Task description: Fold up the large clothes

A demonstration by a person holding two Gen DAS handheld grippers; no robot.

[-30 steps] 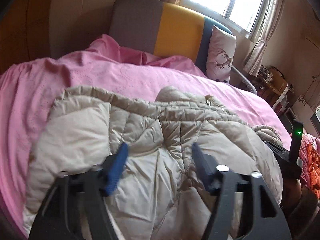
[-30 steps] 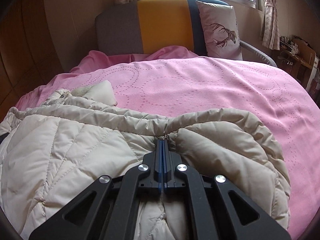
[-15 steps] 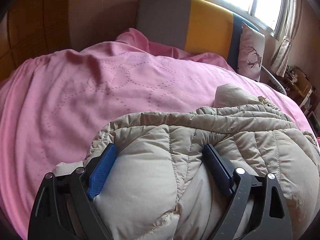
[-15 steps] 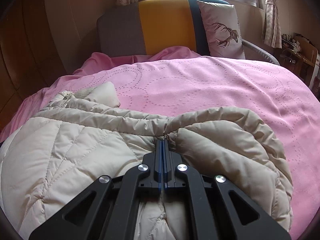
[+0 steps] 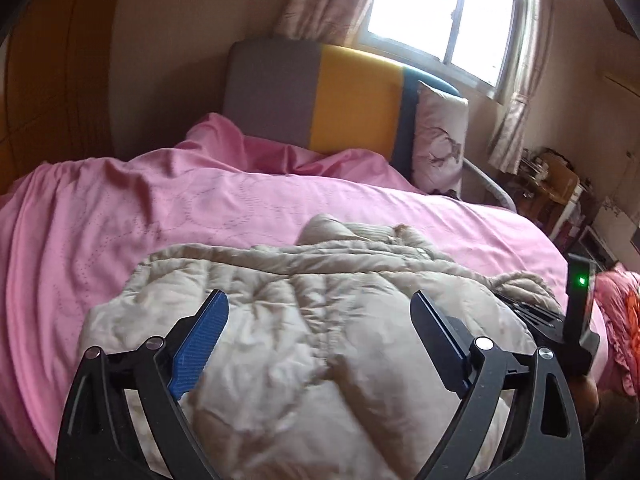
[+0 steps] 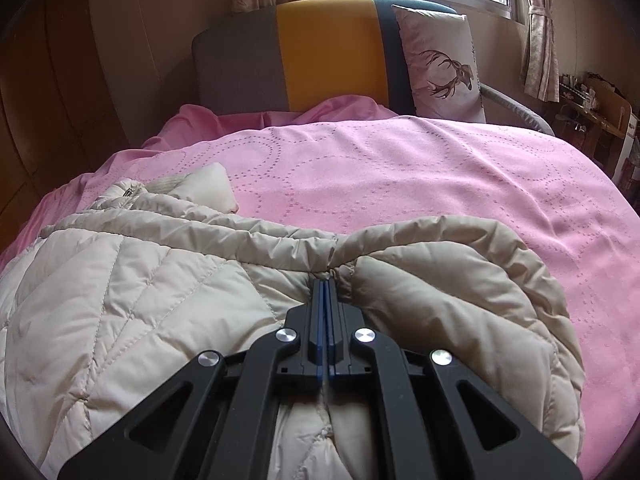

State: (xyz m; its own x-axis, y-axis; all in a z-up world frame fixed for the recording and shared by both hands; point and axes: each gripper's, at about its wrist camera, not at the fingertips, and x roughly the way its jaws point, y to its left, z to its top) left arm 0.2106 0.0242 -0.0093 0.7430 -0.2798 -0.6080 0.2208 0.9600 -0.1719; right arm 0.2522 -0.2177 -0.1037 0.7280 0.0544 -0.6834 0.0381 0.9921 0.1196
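A beige quilted down jacket [image 5: 304, 320] lies bunched on the pink bedspread [image 5: 120, 216]. My left gripper [image 5: 318, 320] hovers over the jacket's middle. Its jaws stand wide apart; the blue pads [image 5: 200, 332] touch no fabric and nothing is gripped. My right gripper [image 6: 328, 280] is shut on the jacket's [image 6: 120, 280] rolled far edge, which puckers at the fingertips. In the left wrist view the right gripper's black housing with its green light [image 5: 581, 280] shows at the jacket's right end. The collar and zipper [image 6: 132, 192] lie at the far left.
A grey, yellow and blue headboard [image 6: 320, 52] and a deer-print pillow [image 6: 440, 68] stand at the far end of the bed. A window [image 5: 440, 12] with curtains is behind. A cluttered desk [image 6: 600, 112] sits to the right, wooden panelling [image 6: 48, 100] to the left, and red-orange cloth [image 5: 620, 320] by the bed's right edge.
The left gripper went to the jacket's left edge with the puffed fabric between its jaws, then came back over the jacket's middle with the jaws wider. The right gripper has kept still, clamped.
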